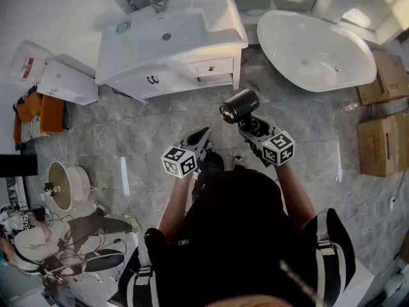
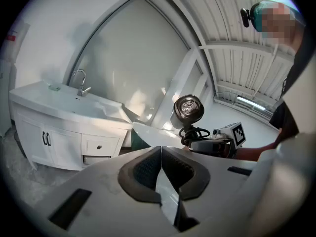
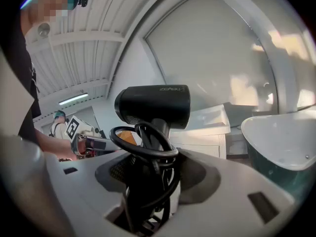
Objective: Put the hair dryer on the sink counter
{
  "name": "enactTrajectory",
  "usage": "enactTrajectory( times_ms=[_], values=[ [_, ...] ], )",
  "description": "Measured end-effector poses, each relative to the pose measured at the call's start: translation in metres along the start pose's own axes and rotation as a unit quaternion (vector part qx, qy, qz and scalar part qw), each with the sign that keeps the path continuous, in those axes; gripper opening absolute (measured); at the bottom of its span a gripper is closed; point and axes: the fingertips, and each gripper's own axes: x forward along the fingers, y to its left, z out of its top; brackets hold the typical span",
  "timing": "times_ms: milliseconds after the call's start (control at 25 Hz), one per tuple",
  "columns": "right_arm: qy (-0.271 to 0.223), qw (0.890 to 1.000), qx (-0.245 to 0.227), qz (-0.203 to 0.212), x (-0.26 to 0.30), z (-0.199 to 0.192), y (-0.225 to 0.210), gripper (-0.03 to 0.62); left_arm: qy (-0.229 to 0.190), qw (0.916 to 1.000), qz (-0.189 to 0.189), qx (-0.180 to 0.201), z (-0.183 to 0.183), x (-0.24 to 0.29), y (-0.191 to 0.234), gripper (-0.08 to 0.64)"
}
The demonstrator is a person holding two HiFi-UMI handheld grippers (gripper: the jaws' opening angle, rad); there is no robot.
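Observation:
A black hair dryer (image 1: 239, 105) (image 3: 154, 106) stands upright in my right gripper (image 1: 253, 125) (image 3: 150, 174), whose jaws are shut on its handle and coiled cord. From the left gripper view the dryer (image 2: 187, 110) shows nozzle-on, off to the right. My left gripper (image 1: 199, 141) (image 2: 161, 174) is shut with its pads together and nothing between them, held level beside the right one. The white sink counter (image 1: 144, 40) (image 2: 59, 105) with a chrome tap (image 1: 148, 2) (image 2: 80, 82) stands ahead, apart from both grippers. The counter's right end (image 3: 205, 120) shows behind the dryer.
A white oval bathtub (image 1: 316, 53) (image 3: 279, 142) sits to the right of the counter. Cardboard boxes (image 1: 381, 142) line the right edge. A white cabinet (image 1: 64, 82) and orange items (image 1: 39, 115) stand at left. Another person (image 1: 61, 242) sits on the grey tiled floor at lower left.

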Motion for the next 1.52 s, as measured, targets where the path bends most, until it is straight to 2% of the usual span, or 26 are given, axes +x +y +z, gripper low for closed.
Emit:
enactTrajectory(
  times_ms=[440, 880, 1520],
  values=[
    [0.004, 1.0, 0.015, 0.005, 0.001, -0.005, -0.003, 0.298, -0.002, 0.9999, 0.005, -0.01, -0.004, 0.002, -0.002, 0.017],
    [0.001, 1.0, 0.02, -0.005, 0.015, 0.001, -0.01, 0.299, 0.001, 0.9998, -0.001, -0.02, -0.004, 0.007, 0.016, 0.017],
    [0.012, 0.999, 0.03, -0.04, 0.072, 0.023, -0.021, 0.298, 0.015, 0.999, -0.038, -0.019, 0.041, 0.025, 0.076, 0.016]
  ],
)
